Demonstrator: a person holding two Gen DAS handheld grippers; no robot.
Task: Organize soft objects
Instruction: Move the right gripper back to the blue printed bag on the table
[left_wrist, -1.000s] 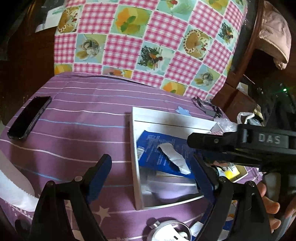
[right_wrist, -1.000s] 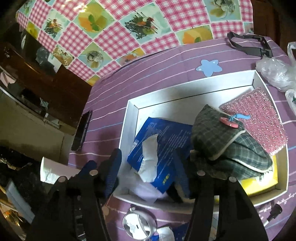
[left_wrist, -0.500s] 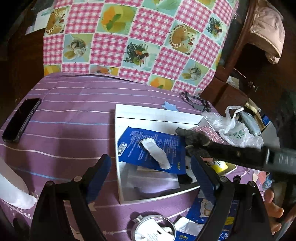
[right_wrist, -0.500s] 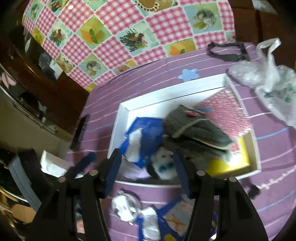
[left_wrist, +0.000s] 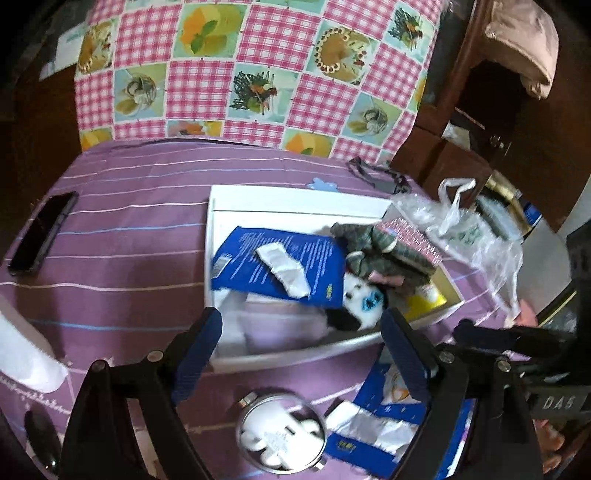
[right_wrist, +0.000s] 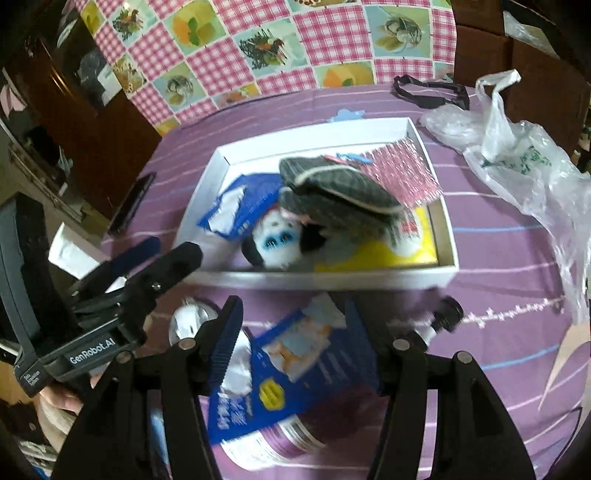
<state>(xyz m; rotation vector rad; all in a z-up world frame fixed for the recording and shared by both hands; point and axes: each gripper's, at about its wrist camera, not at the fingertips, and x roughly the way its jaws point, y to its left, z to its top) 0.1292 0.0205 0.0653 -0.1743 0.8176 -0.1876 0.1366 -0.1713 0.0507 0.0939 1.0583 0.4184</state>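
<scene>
A white box (left_wrist: 295, 201) on the purple striped cloth holds a blue packet (left_wrist: 280, 258), a grey plaid pouch (left_wrist: 373, 251), a pink glittery sponge (left_wrist: 410, 240), a black-and-white plush (left_wrist: 362, 302) and a yellow item (left_wrist: 424, 299). My left gripper (left_wrist: 301, 347) hangs open and empty over the box's near wall. My right gripper (right_wrist: 295, 343) is open too, in front of the box (right_wrist: 369, 275), above a second blue packet (right_wrist: 306, 354) lying on the cloth. The plush (right_wrist: 277, 243) lies under the plaid pouch (right_wrist: 332, 192). The left gripper (right_wrist: 166, 254) shows at the left.
A round tin (left_wrist: 282, 432) with white contents sits near the front edge. A phone (left_wrist: 40, 236) lies far left, white paper (left_wrist: 26, 354) below it. A crumpled plastic bag (right_wrist: 517, 162) and a black strap (right_wrist: 432, 90) lie right of the box. Checked cloth (left_wrist: 258, 74) covers the back.
Both grippers have drawn back from the box toward the near edge. The right gripper no longer reaches over the box. The plush now shows in the box; tin and second packet came into view.
</scene>
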